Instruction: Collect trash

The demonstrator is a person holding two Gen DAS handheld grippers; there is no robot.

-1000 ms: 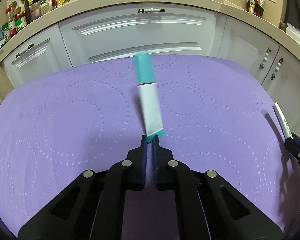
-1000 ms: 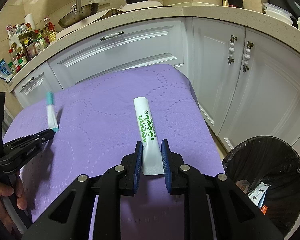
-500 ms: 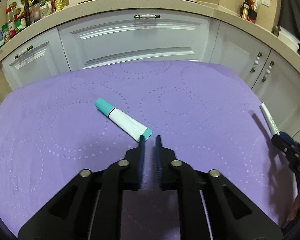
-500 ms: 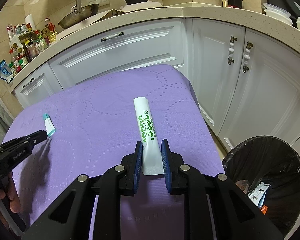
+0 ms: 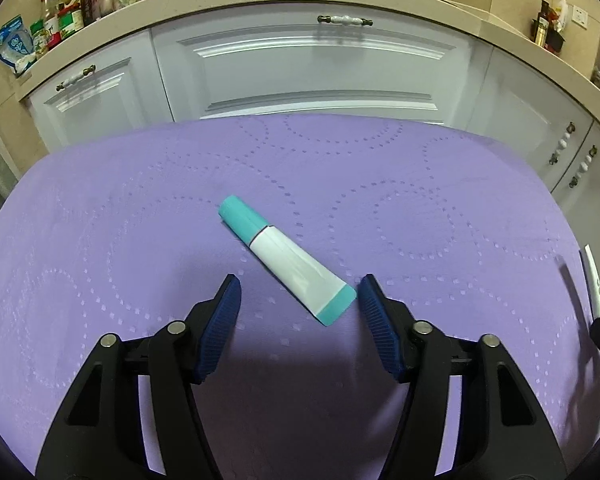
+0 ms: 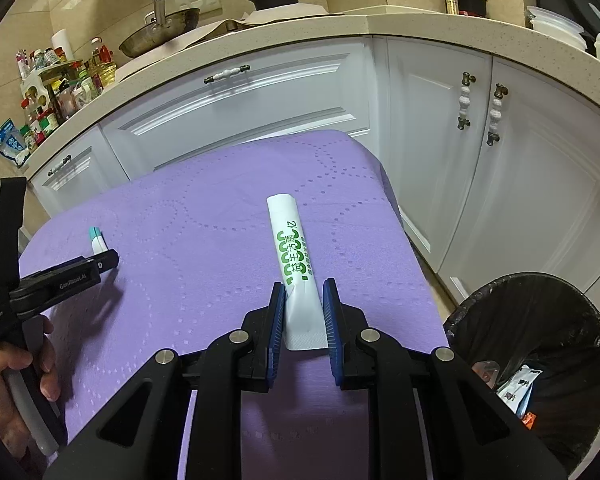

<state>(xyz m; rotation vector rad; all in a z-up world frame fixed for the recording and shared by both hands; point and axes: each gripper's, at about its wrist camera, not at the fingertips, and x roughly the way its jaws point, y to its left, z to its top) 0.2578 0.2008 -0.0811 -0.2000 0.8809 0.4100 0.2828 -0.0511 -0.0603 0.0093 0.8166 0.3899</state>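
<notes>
We are seeing only a sliver of the white tube (image 5: pixel 592 280) at the left view's right edge; the bin's (image 6: pixel 560 304) contents are staying too small to identify.

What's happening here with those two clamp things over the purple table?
A person is clearing trash off a purple-covered table with a hand-held gripper in each hand. The right gripper is shut on a white tube with green print, with a black-lined trash bin just to its right. The left gripper has jaws that are opening, and a white tube with a teal cap lies flat on the cloth, its tail end between them, not gripped.
</notes>
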